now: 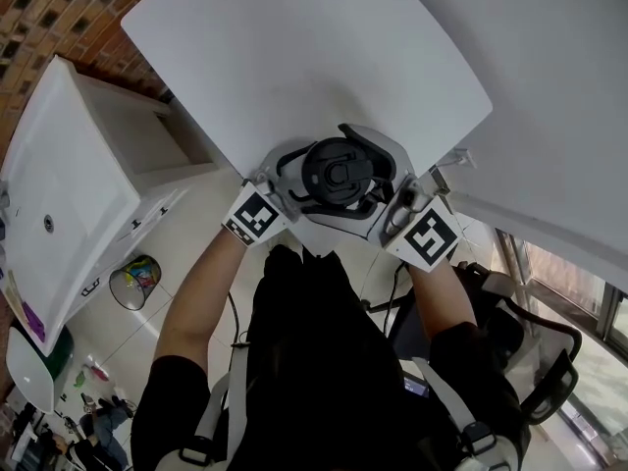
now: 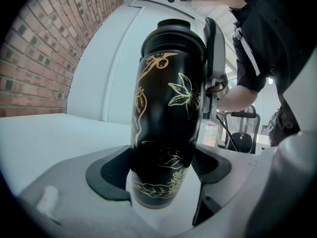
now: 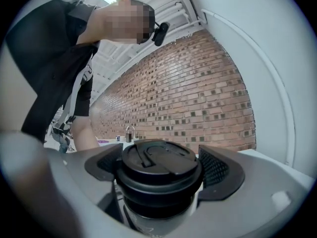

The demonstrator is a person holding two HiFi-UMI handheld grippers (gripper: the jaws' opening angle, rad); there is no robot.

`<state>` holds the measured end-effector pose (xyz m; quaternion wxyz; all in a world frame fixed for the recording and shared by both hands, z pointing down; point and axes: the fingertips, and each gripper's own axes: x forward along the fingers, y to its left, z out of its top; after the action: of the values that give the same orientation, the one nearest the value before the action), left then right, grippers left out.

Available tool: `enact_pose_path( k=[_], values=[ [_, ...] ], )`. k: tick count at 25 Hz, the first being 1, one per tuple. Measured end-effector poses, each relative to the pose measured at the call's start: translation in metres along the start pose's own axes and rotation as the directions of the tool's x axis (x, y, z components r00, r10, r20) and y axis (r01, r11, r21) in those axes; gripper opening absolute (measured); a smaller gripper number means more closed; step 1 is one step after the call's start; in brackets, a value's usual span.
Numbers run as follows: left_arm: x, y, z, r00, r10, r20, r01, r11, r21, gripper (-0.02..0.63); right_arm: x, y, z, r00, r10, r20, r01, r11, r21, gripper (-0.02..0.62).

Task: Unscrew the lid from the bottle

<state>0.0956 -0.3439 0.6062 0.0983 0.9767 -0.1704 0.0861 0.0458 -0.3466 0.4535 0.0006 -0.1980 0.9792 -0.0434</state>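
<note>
Bottle (image 2: 166, 113) — black, gold flowers — tight in left gripper (image 2: 163, 168); lid (image 3: 158, 158) tight in right gripper (image 3: 162, 168).

White round-cornered table (image 1: 294, 57), black bottle (image 2: 166, 118) at its near edge

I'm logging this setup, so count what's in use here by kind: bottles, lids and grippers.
Black bottle: 1
Black lid: 1
Grippers: 2, left gripper and right gripper
Total: 4
</note>
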Motion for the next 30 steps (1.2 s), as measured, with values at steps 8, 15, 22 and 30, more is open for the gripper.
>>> enact_pose_path(
  k=[8, 15, 22, 30],
  values=[
    [-0.002, 0.001, 0.002, 0.998, 0.061, 0.013, -0.061, 0.998, 0.006, 0.391, -0.027, -0.016, 0.012, 0.989, -0.139, 0.052, 0.135, 0.988, 0.072, 0.472],
    [-0.022, 0.002, -0.001, 0.994, 0.105, 0.019, -0.105, 0.994, -0.014, 0.392, -0.035, -0.007, 0.016, 0.977, -0.207, 0.056, 0.204, 0.977, 0.055, 0.472],
    [-0.063, -0.005, -0.001, 0.996, 0.092, -0.021, -0.093, 0.995, -0.048, 0.390, -0.041, 0.013, 0.020, 0.964, -0.259, 0.061, 0.257, 0.966, 0.026, 0.472],
    [-0.108, -0.034, 0.051, 0.997, 0.071, 0.004, -0.071, 0.997, -0.041, 0.383, -0.065, 0.047, 0.041, 0.956, -0.285, 0.066, 0.286, 0.958, -0.002, 0.472]
  ],
)
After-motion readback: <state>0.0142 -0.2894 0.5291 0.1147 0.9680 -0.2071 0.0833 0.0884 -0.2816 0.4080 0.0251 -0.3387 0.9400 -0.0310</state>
